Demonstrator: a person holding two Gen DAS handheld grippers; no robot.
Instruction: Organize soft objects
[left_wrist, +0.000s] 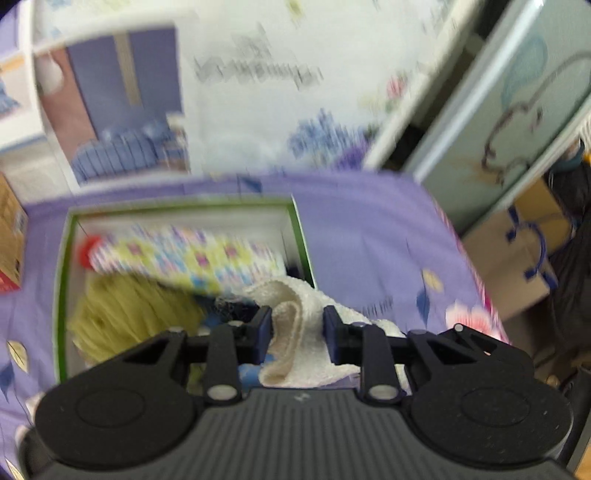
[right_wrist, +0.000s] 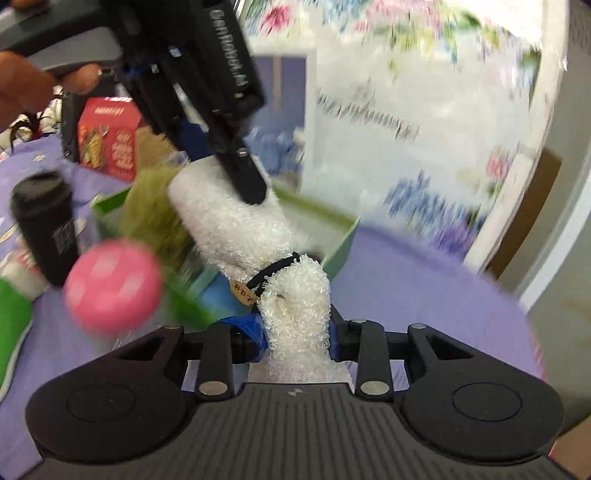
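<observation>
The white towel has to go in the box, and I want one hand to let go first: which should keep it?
Probably left: its tongs grip the towel right at the box edge; the right tongs hold the far end.

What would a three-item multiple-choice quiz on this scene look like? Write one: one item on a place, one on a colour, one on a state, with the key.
1. Where does the yellow-green fluffy thing lie?
A. In the green-rimmed box
B. On the floor
C. On the red carton

2. What colour is the ball near the right gripper?
A. Blue
B. Pink
C. Black

3. How does the left gripper stand to the white fluffy towel?
A. Open, far above it
B. Shut on thin air
C. Closed on one end of it

Key:
1 A, it sits inside the box walls in the left wrist view.
2 B, the right wrist view shows it plainly pink.
3 C, both pads press the towel, and the right gripper grips the other end.
</observation>
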